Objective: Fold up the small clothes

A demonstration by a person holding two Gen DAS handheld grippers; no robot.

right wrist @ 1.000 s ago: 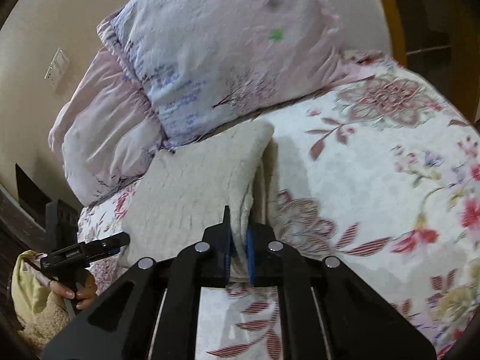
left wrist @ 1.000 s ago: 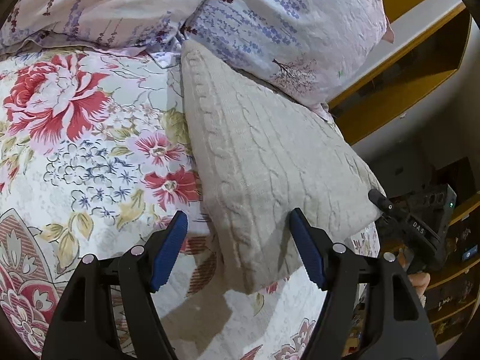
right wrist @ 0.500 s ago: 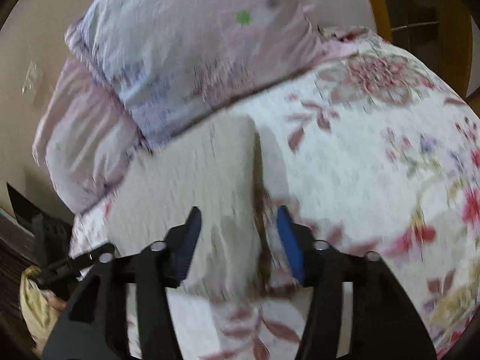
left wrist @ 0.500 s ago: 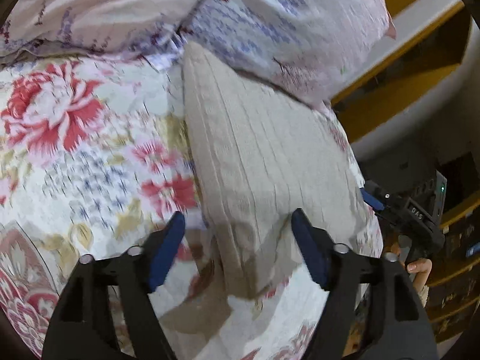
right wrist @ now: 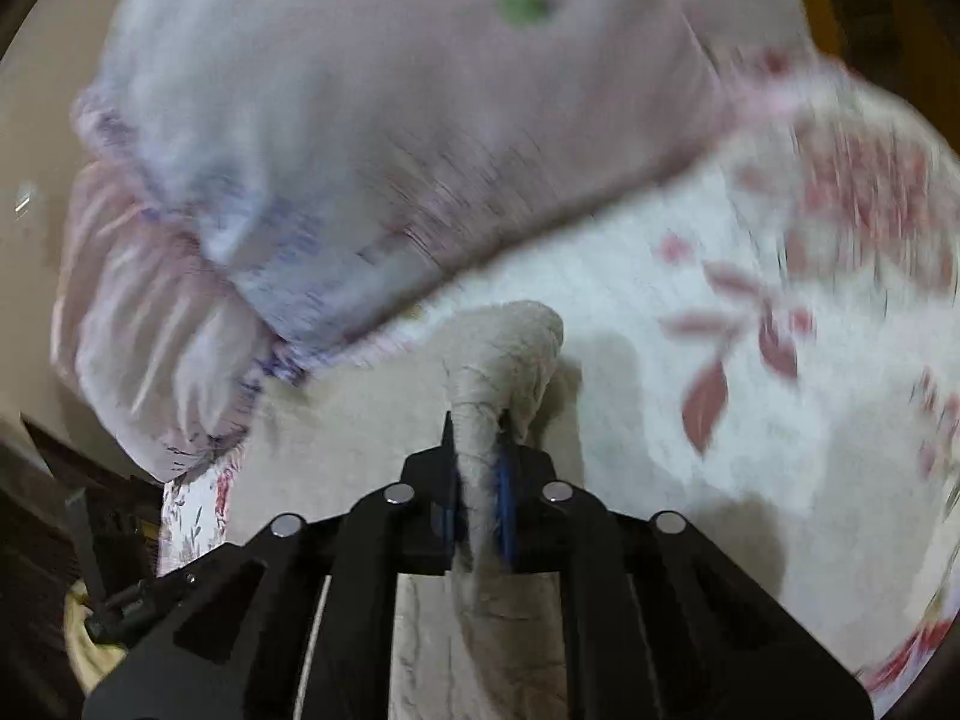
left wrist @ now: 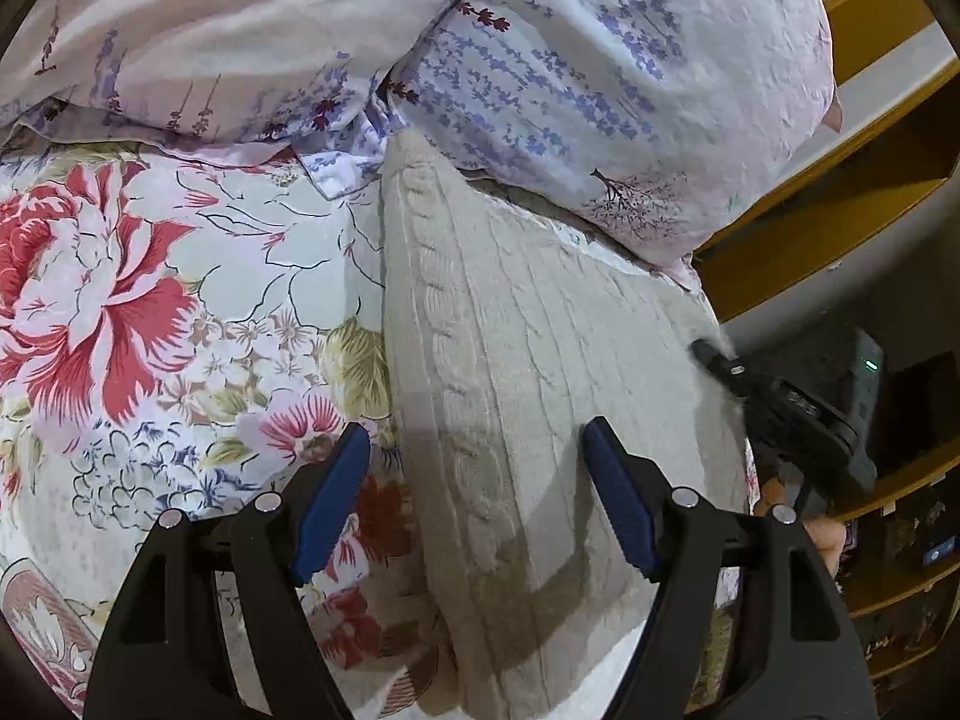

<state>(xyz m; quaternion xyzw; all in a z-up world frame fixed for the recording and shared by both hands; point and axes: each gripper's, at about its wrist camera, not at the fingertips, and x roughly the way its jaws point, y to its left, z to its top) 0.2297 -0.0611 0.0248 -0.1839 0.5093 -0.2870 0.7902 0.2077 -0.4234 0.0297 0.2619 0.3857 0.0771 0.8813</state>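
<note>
Right wrist view: right gripper [right wrist: 477, 468] jaws, half open half a second ago, are now clamped on a bunched edge of the beige cable-knit sweater [right wrist: 510, 354], lifting it off the floral quilted bedspread [right wrist: 690, 480]. Judging by that, a re-grip is done and the next fold-over can start. Left wrist view adds what the blurred one lacks: left gripper [left wrist: 477, 504] jaws stand wide and empty, the sweater's [left wrist: 540, 360] near corner lying flat between them, lavender-print pillows [left wrist: 600, 60] beyond.
</note>
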